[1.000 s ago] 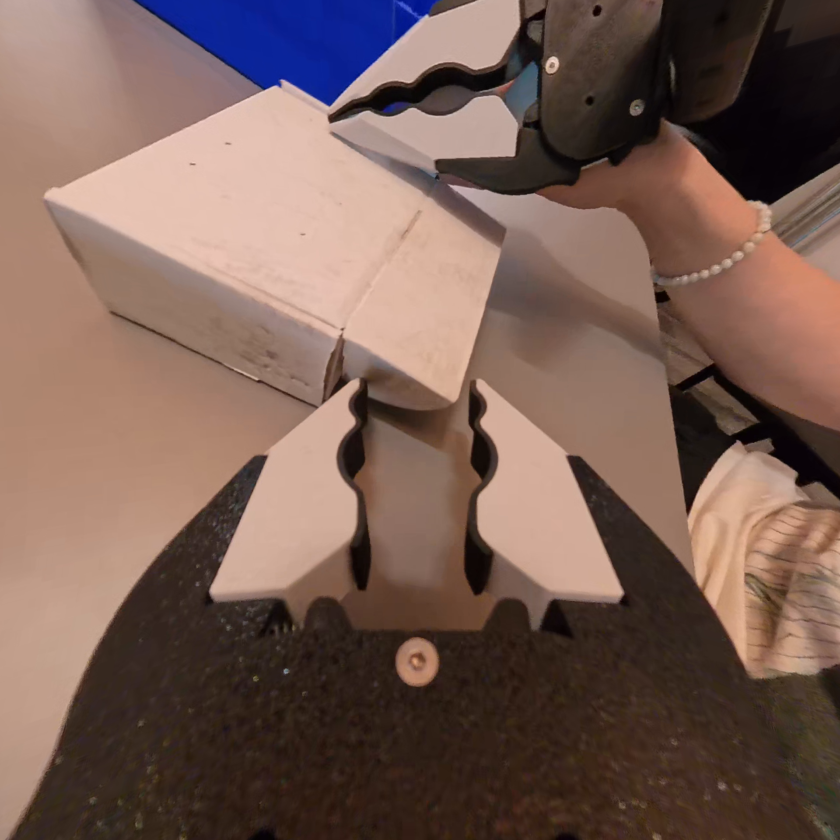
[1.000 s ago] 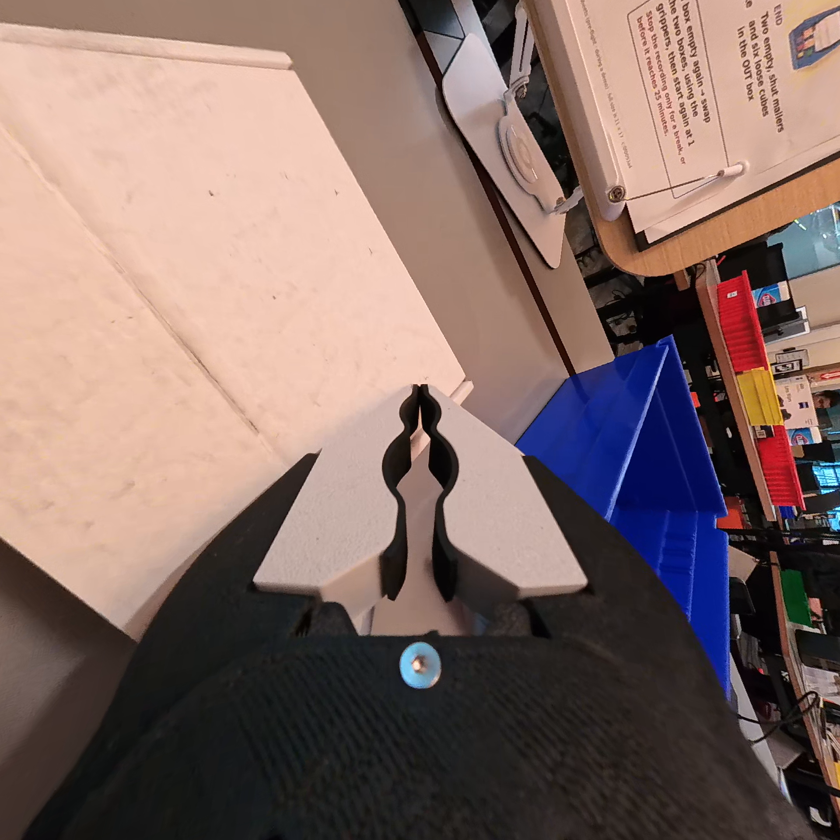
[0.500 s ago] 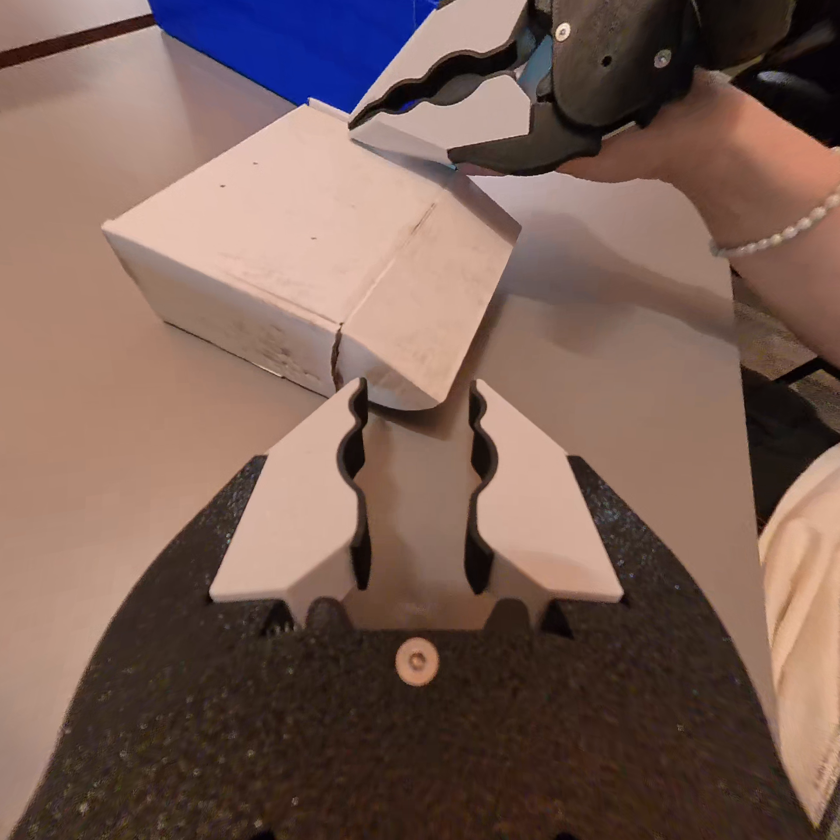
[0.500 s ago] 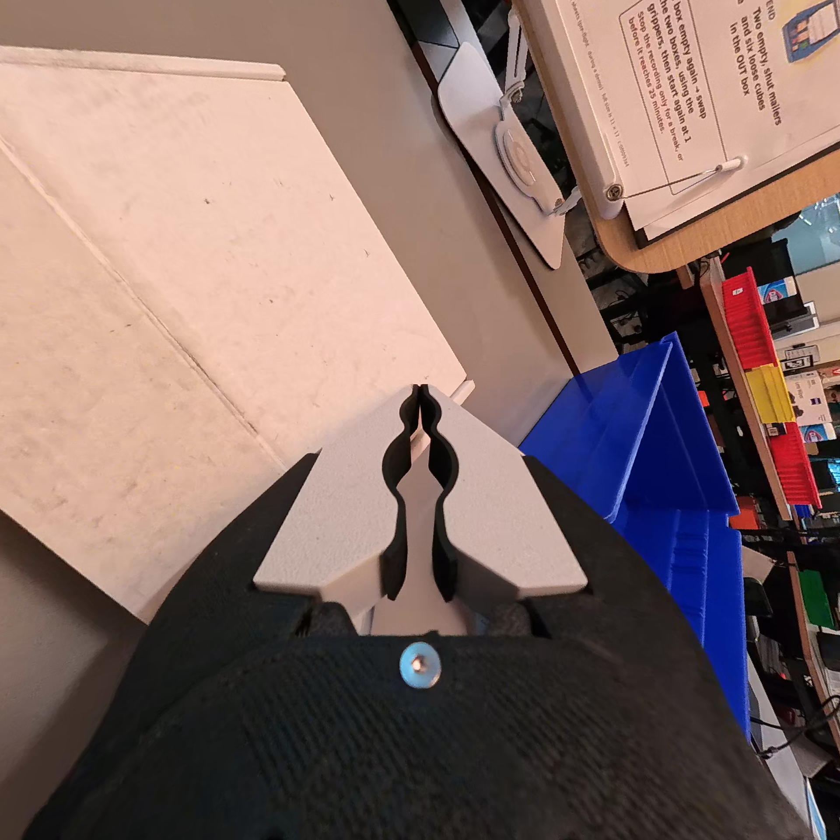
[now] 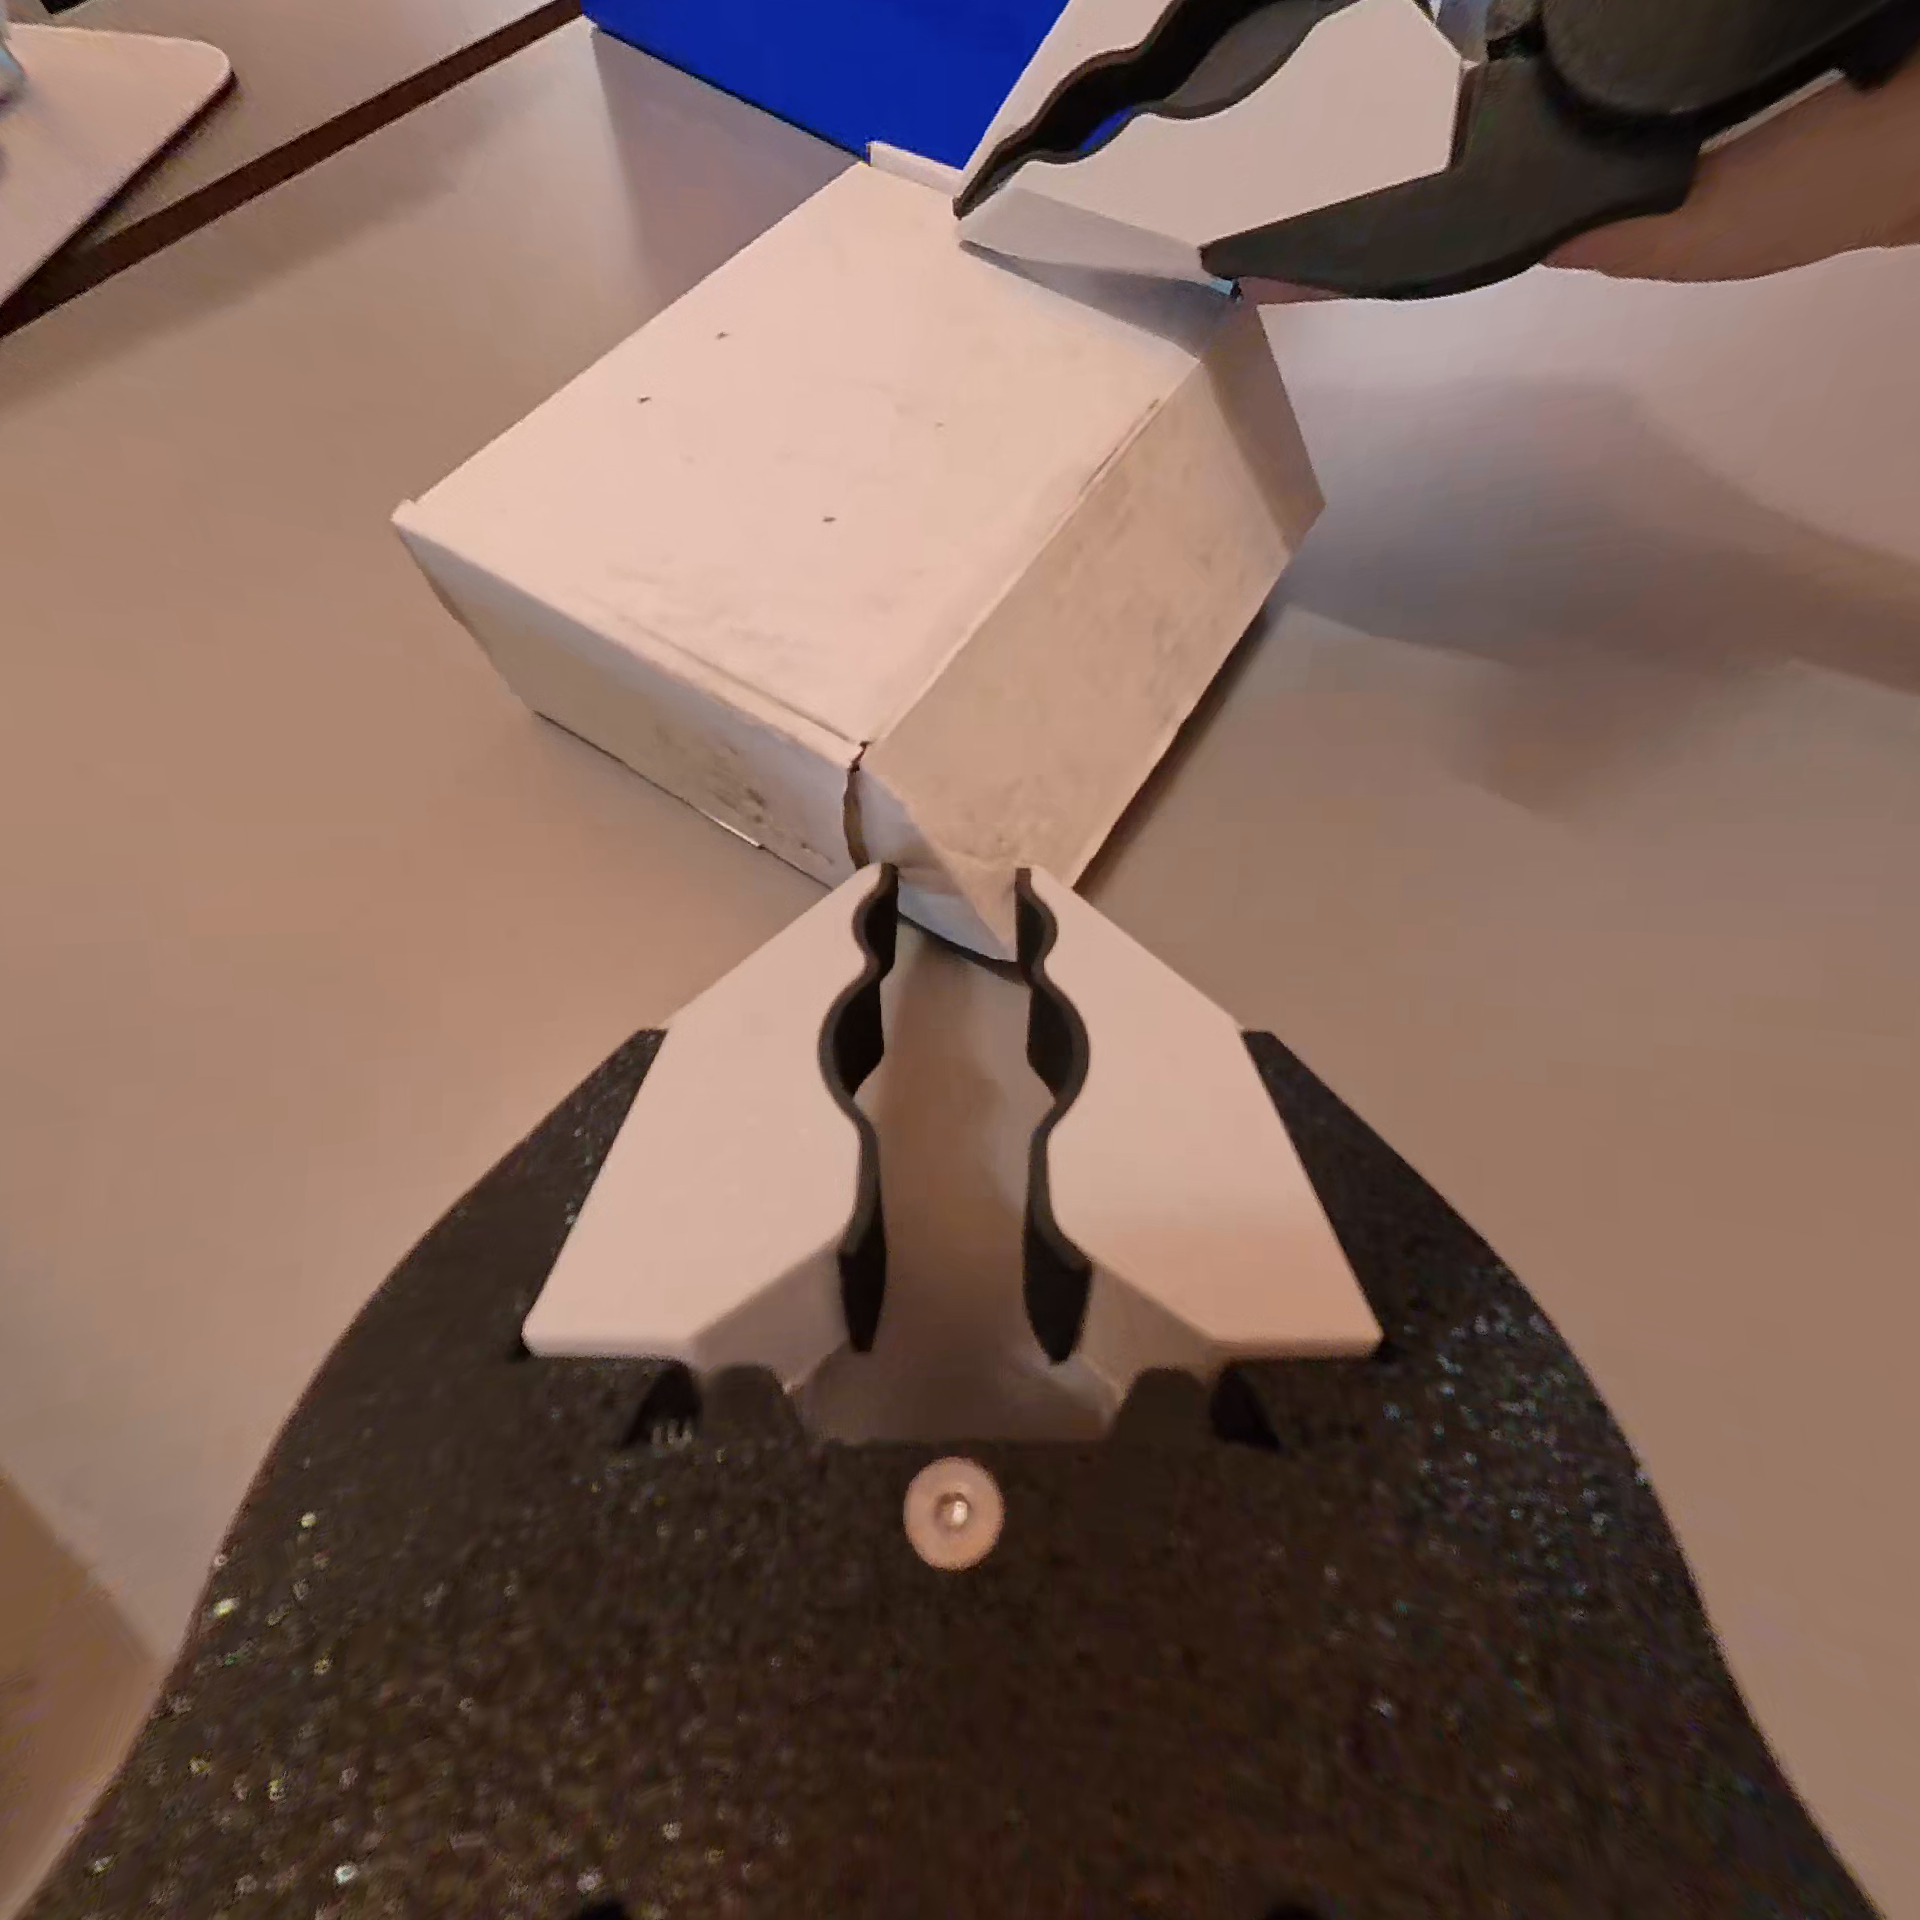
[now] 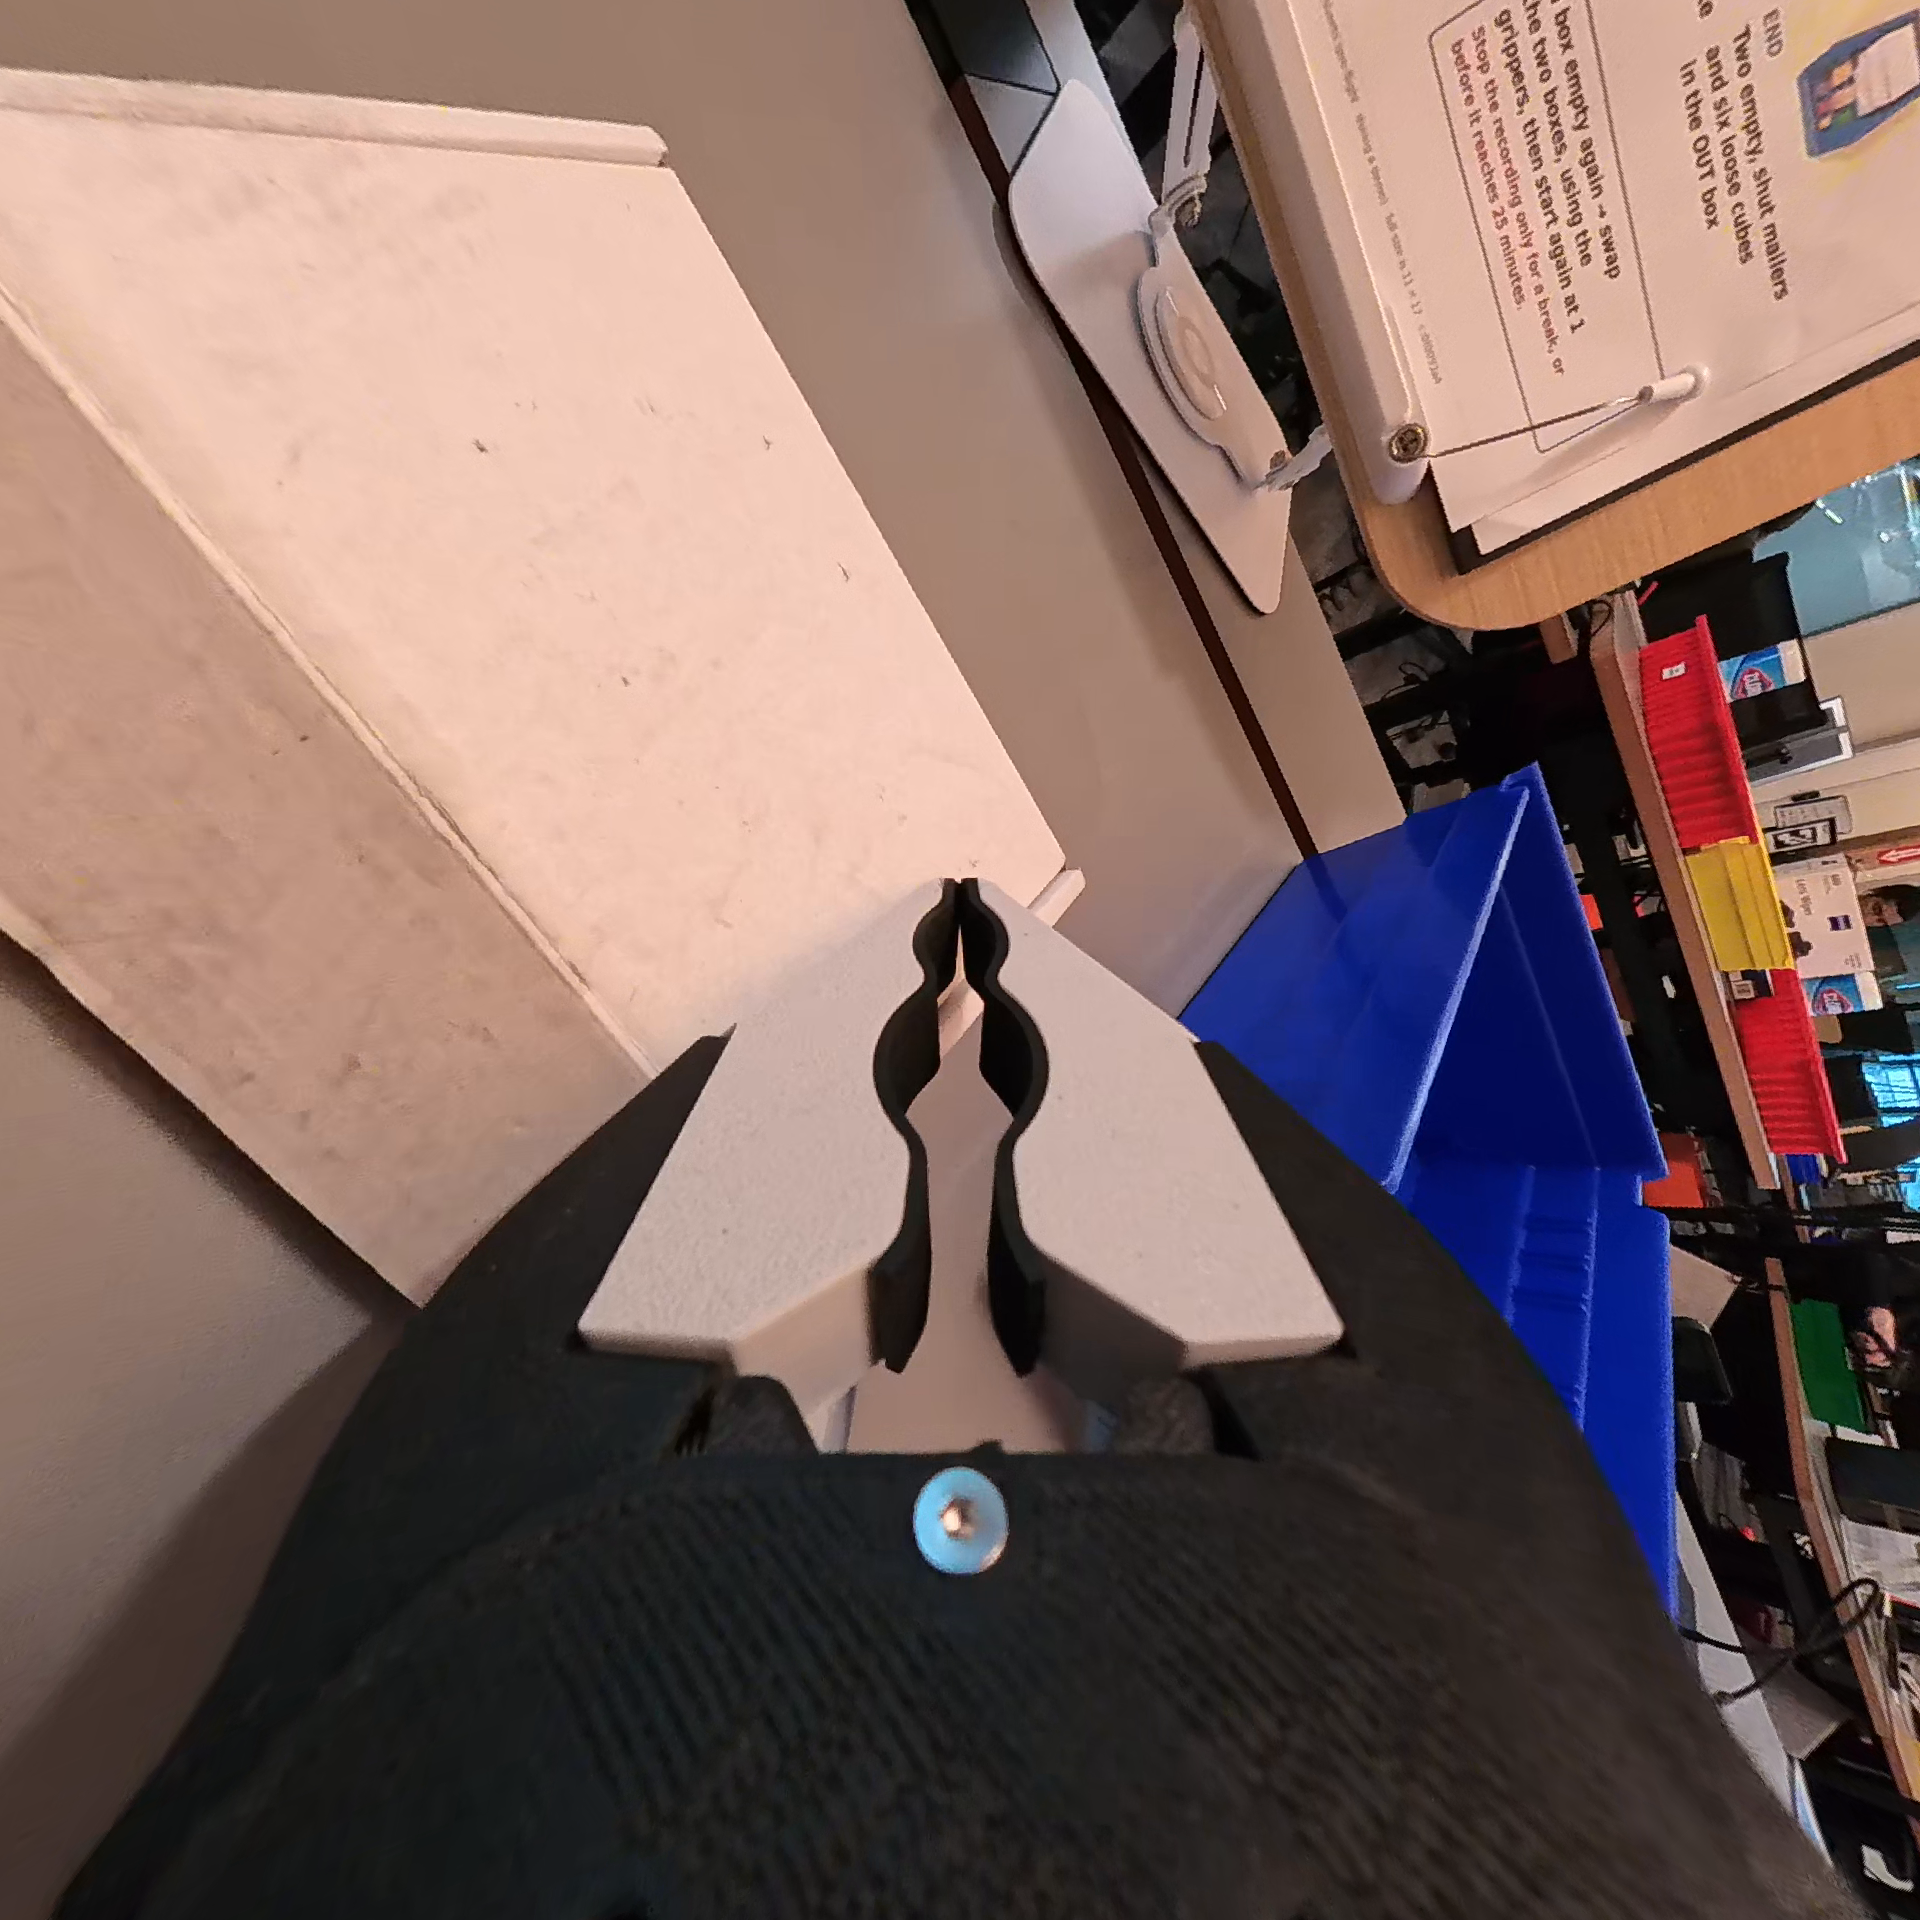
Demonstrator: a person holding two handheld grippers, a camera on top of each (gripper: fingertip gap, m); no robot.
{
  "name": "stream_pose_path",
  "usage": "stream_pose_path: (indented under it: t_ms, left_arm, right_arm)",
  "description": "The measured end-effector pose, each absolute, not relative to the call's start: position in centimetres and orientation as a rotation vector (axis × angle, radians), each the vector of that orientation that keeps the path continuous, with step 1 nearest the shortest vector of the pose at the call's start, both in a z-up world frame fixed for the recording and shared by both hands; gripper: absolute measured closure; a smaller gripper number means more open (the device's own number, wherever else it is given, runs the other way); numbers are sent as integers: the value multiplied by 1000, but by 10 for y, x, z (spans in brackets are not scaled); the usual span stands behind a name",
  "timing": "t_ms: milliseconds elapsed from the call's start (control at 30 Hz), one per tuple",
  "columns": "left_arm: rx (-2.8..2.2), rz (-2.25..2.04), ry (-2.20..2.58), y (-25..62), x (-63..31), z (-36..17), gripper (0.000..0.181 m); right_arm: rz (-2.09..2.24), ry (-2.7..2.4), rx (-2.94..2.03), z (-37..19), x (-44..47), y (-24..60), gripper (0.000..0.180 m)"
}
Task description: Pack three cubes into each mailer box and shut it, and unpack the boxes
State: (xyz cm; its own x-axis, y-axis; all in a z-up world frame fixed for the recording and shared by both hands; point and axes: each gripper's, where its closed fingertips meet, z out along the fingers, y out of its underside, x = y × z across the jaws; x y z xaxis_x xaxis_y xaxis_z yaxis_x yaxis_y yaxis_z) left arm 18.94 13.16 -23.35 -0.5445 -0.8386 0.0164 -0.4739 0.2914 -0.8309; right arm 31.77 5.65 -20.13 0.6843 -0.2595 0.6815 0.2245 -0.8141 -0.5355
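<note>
The white mailer box [image 5: 821, 540], scuffed and smudged grey, lay shut on the tan worktop [image 5: 260, 831]. The left gripper [image 5: 956, 904] had its jaws narrowly parted around the box's near corner. The right gripper [image 6: 958, 894] had its jaws pinched on the far corner's flap edge.

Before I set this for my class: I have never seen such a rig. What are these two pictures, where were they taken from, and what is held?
There is no robot. A person holds a two-finger claw in each hand, each with a camera looking along its fingers. One picture is from the left claw, which is open with a flap corner of the white mailer box between its tips. The other is from the right claw, apparently shut on the box's far edge. The box lies on a grey table, beside a blue bin.
</note>
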Motion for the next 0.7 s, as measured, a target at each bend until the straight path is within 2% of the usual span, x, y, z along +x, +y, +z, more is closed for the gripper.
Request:
stream_pose_path:
  t_ms: [100, 200, 333, 400, 467, 567, 600, 633, 700]
  left_arm:
    - [-1179, -1183, 2128, 136, 189, -230, 149]
    - [-1191, -1201, 2116, 145, 188, -229, 147]
    - [-1178, -1201, 2102, 159, 186, -227, 144]
    - [-1177, -1206, 2084, 165, 188, -224, 142]
    - [-1161, -1226, 2075, 168, 190, -216, 137]
    - [-1079, -1228, 2060, 165, 201, -196, 134]
    - [-1044, -1212, 2048, 165, 207, -189, 139]
    - [-1014, -1196, 2035, 164, 215, -183, 153]
    - [-987, -1162, 2002, 163, 235, -173, 181]
  right_arm:
    - [-1034, 32, -2285, -201, 318, 57, 180]
    - [-1021, -35, -2292, -197, 317, 52, 180]
    - [-840, 178, -2169, -167, 306, 32, 180]
    - [-751, 230, -2194, -170, 292, 18, 180]
    - [-850, 157, -2186, -175, 284, 4, 180]
    - [-946, -71, -2166, -194, 260, 3, 162]
    - [-986, -141, -2152, -199, 253, 4, 152]
    - [-1029, -199, -2149, -204, 248, 4, 142]
    - [-1074, -313, -2161, -215, 237, 6, 133]
